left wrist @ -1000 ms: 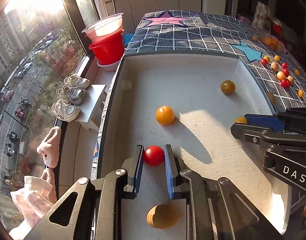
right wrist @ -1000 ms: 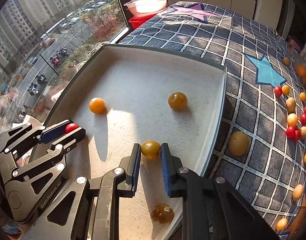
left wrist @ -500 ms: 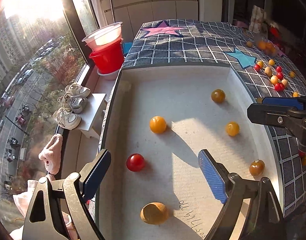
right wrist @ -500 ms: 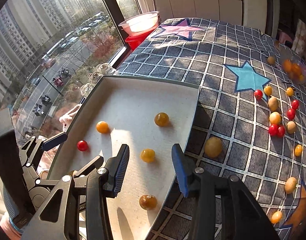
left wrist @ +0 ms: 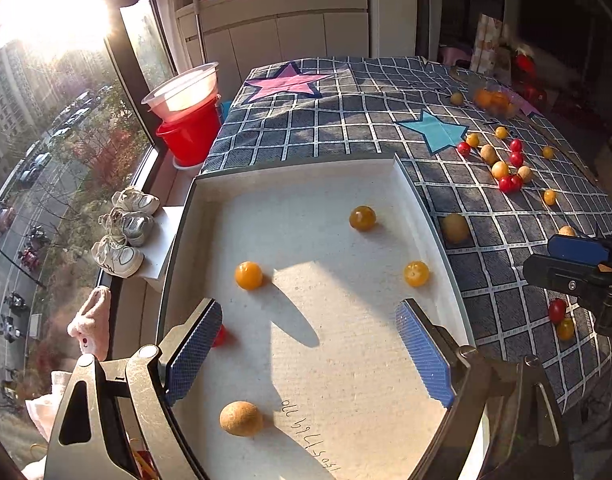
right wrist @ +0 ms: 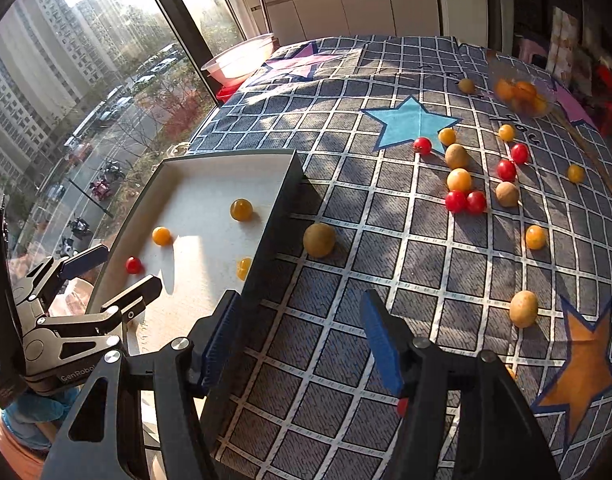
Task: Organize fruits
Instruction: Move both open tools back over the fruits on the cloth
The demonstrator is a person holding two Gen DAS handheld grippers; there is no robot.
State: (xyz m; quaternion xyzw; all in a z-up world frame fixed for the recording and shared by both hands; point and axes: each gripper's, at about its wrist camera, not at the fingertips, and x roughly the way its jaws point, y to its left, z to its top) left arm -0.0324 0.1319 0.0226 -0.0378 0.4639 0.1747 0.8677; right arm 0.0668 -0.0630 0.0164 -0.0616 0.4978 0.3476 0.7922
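Note:
A shallow white tray (left wrist: 297, 176) holds a red tomato (right wrist: 133, 265), three yellow-orange fruits (left wrist: 248, 275) and a tan fruit (left wrist: 240, 418). My left gripper (left wrist: 308, 354) is open and empty above the tray's near part; the red tomato shows partly behind its left finger. My right gripper (right wrist: 299, 338) is open and empty above the checked cloth, just right of the tray's dark wall (right wrist: 271, 228). A tan fruit (right wrist: 319, 239) lies on the cloth beside that wall. Several red, yellow and tan fruits (right wrist: 460, 181) are scattered farther right.
A clear bowl of orange fruit (right wrist: 520, 94) stands at the far right of the table. A red bucket with a clear basin (left wrist: 187, 120) stands by the window on the left. Shoes (left wrist: 123, 226) lie below the tray's left edge.
Both grippers let go of their fruits in the tray, opened wide and lifted back. The right gripper moved right, off the tray and over the cloth.

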